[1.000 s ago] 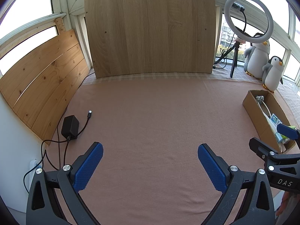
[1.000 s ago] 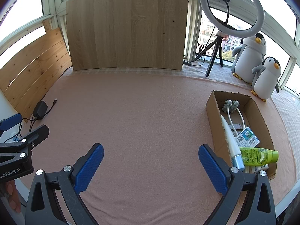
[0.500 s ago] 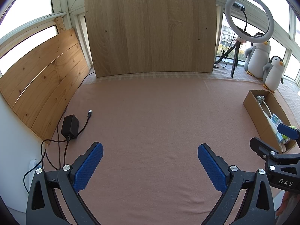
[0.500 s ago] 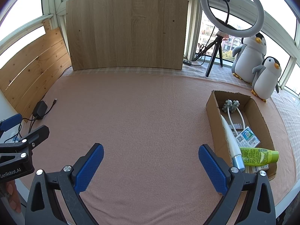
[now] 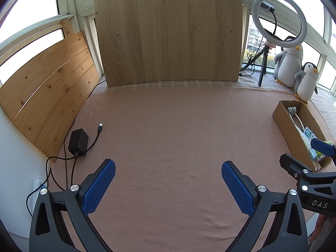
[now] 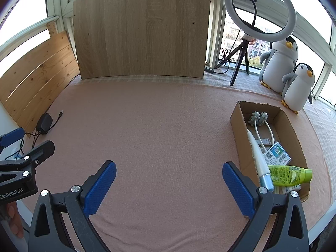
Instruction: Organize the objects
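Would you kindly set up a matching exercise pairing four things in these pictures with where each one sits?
Things:
1. green bottle
2. charger
3. ring light
4. small penguin

Places:
A. on a tripod by the window
B. at the near end of the cardboard box
C. by the plank wall on the left
D. just beyond the box's far end

Pairs: 1-B, 2-C, 3-A, 4-D
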`<move>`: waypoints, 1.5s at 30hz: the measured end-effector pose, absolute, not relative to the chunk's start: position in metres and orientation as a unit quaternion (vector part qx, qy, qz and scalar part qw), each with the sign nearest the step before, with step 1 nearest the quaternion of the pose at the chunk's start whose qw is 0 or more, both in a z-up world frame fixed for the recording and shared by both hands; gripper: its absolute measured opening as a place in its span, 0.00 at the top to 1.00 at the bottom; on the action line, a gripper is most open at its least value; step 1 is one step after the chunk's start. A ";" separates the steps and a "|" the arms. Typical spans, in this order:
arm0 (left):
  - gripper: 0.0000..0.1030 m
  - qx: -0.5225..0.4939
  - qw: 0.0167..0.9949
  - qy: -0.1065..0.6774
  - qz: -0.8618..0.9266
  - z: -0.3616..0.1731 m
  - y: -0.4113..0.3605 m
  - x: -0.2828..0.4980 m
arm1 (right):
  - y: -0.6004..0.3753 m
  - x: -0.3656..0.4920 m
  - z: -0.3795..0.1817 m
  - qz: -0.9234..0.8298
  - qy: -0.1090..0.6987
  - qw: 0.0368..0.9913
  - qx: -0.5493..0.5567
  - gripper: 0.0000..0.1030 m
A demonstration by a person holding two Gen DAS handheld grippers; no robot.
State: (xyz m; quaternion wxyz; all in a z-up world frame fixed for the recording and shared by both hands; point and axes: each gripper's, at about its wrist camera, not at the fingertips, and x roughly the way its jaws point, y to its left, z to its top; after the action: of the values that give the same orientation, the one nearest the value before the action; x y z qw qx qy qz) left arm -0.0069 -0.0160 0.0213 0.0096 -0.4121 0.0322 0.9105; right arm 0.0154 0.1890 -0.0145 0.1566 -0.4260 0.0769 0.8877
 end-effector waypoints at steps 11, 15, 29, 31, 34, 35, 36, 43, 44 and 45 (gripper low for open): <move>0.01 -0.413 0.009 0.032 0.910 0.020 -0.017 -0.008 | 0.190 0.015 -0.016 0.887 0.078 0.158 -0.427 0.03; 0.01 -0.413 0.009 0.033 0.910 0.020 -0.017 -0.009 | 0.190 0.015 -0.016 0.887 0.078 0.157 -0.427 0.03; 0.01 -0.414 0.010 0.033 0.910 0.020 -0.018 -0.010 | 0.190 0.014 -0.017 0.887 0.078 0.158 -0.428 0.03; 0.01 -0.414 0.009 0.033 0.909 0.019 -0.018 -0.011 | 0.191 0.014 -0.017 0.887 0.078 0.157 -0.427 0.03; 0.01 -0.415 0.009 0.034 0.909 0.018 -0.019 -0.012 | 0.191 0.014 -0.018 0.887 0.078 0.158 -0.427 0.03; 0.01 -0.415 0.009 0.033 0.909 0.019 -0.019 -0.012 | 0.191 0.014 -0.018 0.887 0.078 0.157 -0.428 0.03; 0.01 -0.415 0.010 0.033 0.909 0.019 -0.019 -0.012 | 0.191 0.014 -0.018 0.887 0.078 0.157 -0.428 0.03; 0.01 -0.415 0.010 0.034 0.909 0.018 -0.019 -0.013 | 0.191 0.013 -0.018 0.887 0.078 0.158 -0.428 0.03; 0.01 -0.415 0.010 0.034 0.909 0.018 -0.019 -0.013 | 0.191 0.013 -0.018 0.887 0.078 0.158 -0.428 0.03; 0.01 -0.415 0.010 0.034 0.909 0.018 -0.019 -0.013 | 0.191 0.013 -0.018 0.887 0.079 0.158 -0.428 0.03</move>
State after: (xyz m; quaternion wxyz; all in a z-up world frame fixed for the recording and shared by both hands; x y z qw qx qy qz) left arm -0.0128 -0.0191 0.0180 0.0100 -0.4151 0.0339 0.9091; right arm 0.0127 0.1910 -0.0181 0.1579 -0.4278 0.0785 0.8865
